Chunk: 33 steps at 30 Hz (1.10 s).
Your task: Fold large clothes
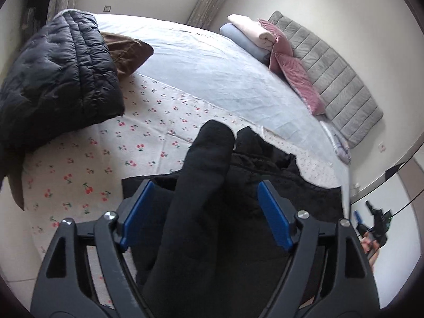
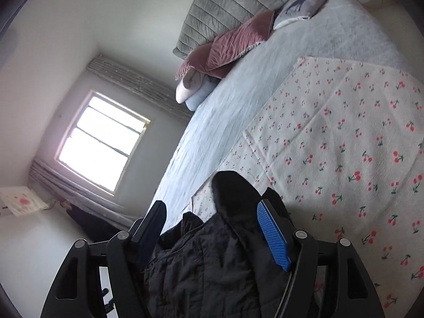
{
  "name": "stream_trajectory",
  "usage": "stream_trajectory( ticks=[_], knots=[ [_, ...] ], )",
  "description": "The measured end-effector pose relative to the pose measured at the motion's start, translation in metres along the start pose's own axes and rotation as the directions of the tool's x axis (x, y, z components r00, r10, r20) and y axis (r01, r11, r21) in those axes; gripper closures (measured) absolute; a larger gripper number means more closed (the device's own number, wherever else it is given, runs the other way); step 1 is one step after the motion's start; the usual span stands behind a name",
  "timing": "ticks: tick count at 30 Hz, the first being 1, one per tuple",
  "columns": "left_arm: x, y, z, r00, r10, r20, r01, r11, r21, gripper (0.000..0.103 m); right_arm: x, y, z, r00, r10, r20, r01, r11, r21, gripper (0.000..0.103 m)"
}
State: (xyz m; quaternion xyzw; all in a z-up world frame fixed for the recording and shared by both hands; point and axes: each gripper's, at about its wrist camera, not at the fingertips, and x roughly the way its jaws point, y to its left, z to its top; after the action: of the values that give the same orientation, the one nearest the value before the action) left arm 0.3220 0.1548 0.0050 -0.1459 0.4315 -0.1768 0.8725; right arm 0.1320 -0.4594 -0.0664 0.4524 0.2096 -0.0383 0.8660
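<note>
A black garment point(image 1: 238, 185) lies on the near edge of the bed, on a cherry-print cloth point(image 1: 106, 159). My left gripper point(image 1: 204, 193) is open, with a raised black fold of the garment point(image 1: 201, 175) standing between its blue pads point(image 1: 137, 212); the pads do not press it. My right gripper point(image 2: 212, 212) is also open, with the black garment point(image 2: 206, 265) bunched between its fingers and a rounded black fold point(image 2: 233, 193) rising beside the blue pad point(image 2: 273, 235). The cherry-print cloth point(image 2: 344, 145) spreads to its right.
A folded black puffer jacket point(image 1: 58, 79) sits at the far left on a brown garment point(image 1: 127, 50). Pink cushions point(image 1: 299, 76), folded linens point(image 1: 249, 34) and a grey headboard point(image 1: 336, 79) line the far side. A window point(image 2: 103, 137) shows on the wall.
</note>
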Motion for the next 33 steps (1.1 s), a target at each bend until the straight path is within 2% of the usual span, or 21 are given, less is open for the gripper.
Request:
stream_trajectory(
  ticks=[3,7,9,10,12,13,14,15,16,17,19,21,22,24,26,28,30,33],
  knots=[
    [0.019,-0.01,-0.009,0.992,0.127,-0.029,-0.122,0.982,0.142,0.023,0.011,0.017,-0.005,0.992,-0.12,-0.029,0.115,0.984,-0.137,0.031],
    [0.049,-0.024,-0.009,0.965,0.258,-0.033,-0.236,0.922,0.308,0.023,0.058,0.032,-0.02,0.944,-0.324,-0.059,0.283,0.891,-0.355,0.031],
    [0.061,-0.03,-0.002,0.957,0.29,-0.024,-0.265,0.904,0.335,0.023,0.083,0.033,-0.023,0.913,-0.402,-0.062,0.346,0.848,-0.401,0.031],
    [0.065,-0.031,0.002,0.954,0.297,-0.025,-0.272,0.901,0.337,0.023,0.091,0.031,-0.025,0.906,-0.418,-0.069,0.357,0.841,-0.408,0.031],
    [0.076,-0.033,0.011,0.952,0.302,-0.038,-0.274,0.906,0.323,0.029,0.109,0.032,-0.028,0.897,-0.433,-0.087,0.36,0.831,-0.424,0.035],
    [0.081,-0.033,0.014,0.954,0.294,-0.056,-0.263,0.912,0.314,0.048,0.119,0.036,-0.032,0.893,-0.441,-0.09,0.358,0.817,-0.453,0.041],
    [0.087,-0.033,0.018,0.958,0.274,-0.086,-0.238,0.924,0.3,0.096,0.127,0.04,-0.035,0.884,-0.46,-0.09,0.363,0.793,-0.49,0.069],
    [0.088,-0.036,0.019,0.953,0.289,-0.089,-0.253,0.924,0.288,0.095,0.133,0.045,-0.036,0.873,-0.48,-0.085,0.374,0.772,-0.514,0.088],
    [0.082,-0.04,0.022,0.939,0.341,-0.029,-0.321,0.905,0.278,0.098,0.133,0.05,-0.037,0.87,-0.491,-0.05,0.396,0.754,-0.524,0.089],
    [0.071,-0.046,0.024,0.93,0.364,0.047,-0.362,0.89,0.279,0.098,0.127,0.055,-0.035,0.876,-0.482,-0.012,0.408,0.754,-0.515,0.094],
    [0.045,-0.054,0.031,0.928,0.324,0.186,-0.365,0.891,0.268,0.098,0.111,0.061,-0.024,0.888,-0.455,0.071,0.433,0.771,-0.467,0.097],
    [0.034,-0.059,0.038,0.905,0.317,0.284,-0.392,0.88,0.267,0.097,0.101,0.068,-0.011,0.894,-0.429,0.128,0.44,0.793,-0.421,0.097],
    [0.036,-0.059,0.042,0.895,0.326,0.306,-0.408,0.874,0.262,0.097,0.102,0.071,-0.005,0.895,-0.419,0.153,0.443,0.797,-0.411,0.097],
    [0.047,-0.054,0.051,0.887,0.343,0.31,-0.422,0.874,0.24,0.097,0.109,0.083,0.005,0.895,-0.408,0.182,0.446,0.794,-0.414,0.097],
    [0.065,-0.045,0.061,0.883,0.363,0.299,-0.433,0.876,0.214,0.097,0.127,0.095,0.012,0.888,-0.412,0.204,0.459,0.768,-0.446,0.097],
    [0.09,-0.036,0.065,0.874,0.394,0.284,-0.457,0.866,0.204,0.097,0.152,0.1,0.014,0.873,-0.439,0.215,0.486,0.731,-0.479,0.097],
    [0.125,-0.025,0.06,0.862,0.434,0.26,-0.491,0.844,0.217,0.096,0.18,0.094,0.012,0.853,-0.477,0.211,0.513,0.696,-0.502,0.097],
    [0.179,-0.006,0.046,0.842,0.511,0.174,-0.54,0.804,0.248,0.093,0.22,0.063,0.004,0.828,-0.54,0.147,0.529,0.667,-0.524,0.097]
  ],
)
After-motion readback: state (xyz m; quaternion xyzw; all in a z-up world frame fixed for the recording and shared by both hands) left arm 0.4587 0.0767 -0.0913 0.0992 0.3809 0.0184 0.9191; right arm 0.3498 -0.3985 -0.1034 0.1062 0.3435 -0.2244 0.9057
